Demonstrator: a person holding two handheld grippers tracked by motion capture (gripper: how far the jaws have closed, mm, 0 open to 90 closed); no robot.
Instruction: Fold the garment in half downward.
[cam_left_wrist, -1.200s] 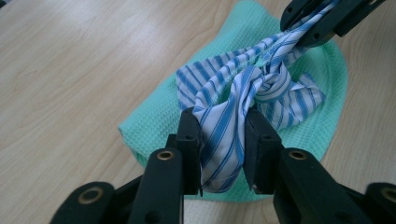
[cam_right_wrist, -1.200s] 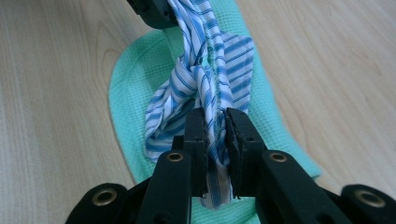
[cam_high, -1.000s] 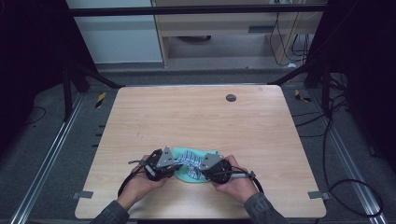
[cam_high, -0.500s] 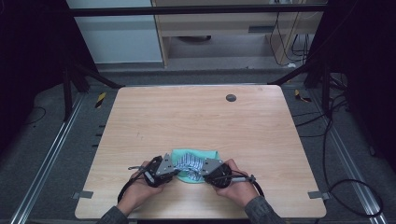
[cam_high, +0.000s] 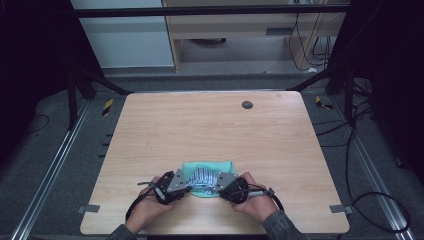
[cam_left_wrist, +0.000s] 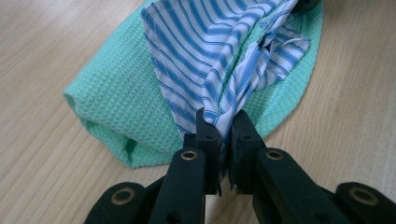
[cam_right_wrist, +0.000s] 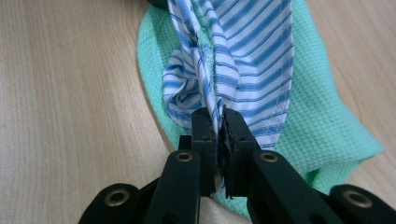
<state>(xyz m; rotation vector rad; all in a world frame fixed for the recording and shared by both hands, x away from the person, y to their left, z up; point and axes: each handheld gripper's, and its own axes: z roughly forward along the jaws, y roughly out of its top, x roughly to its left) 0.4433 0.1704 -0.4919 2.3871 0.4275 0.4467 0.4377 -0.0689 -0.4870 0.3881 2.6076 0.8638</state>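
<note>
A blue-and-white striped cloth (cam_high: 204, 178) lies bunched on top of a mint green waffle cloth (cam_high: 210, 166) near the table's front edge. My left gripper (cam_high: 189, 186) is shut on the striped cloth's left end, and my right gripper (cam_high: 218, 186) is shut on its right end. In the left gripper view the jaws of the left gripper (cam_left_wrist: 224, 123) pinch a gathered fold of the striped cloth (cam_left_wrist: 205, 42) above the green cloth (cam_left_wrist: 116, 107). In the right gripper view the right gripper (cam_right_wrist: 217, 116) clamps the striped cloth (cam_right_wrist: 252, 46) the same way, over the green cloth (cam_right_wrist: 327, 107).
The wooden table (cam_high: 210, 125) has a small dark round disc (cam_high: 247, 104) near its far edge. A black cable (cam_high: 272, 197) trails from the right gripper by the front edge. Dark floor, rails and loose cables surround the table.
Both hands have drifted slightly toward the table's front edge, and the grippers sit closer on the striped cloth's ends. The green cloth has stayed in place.
</note>
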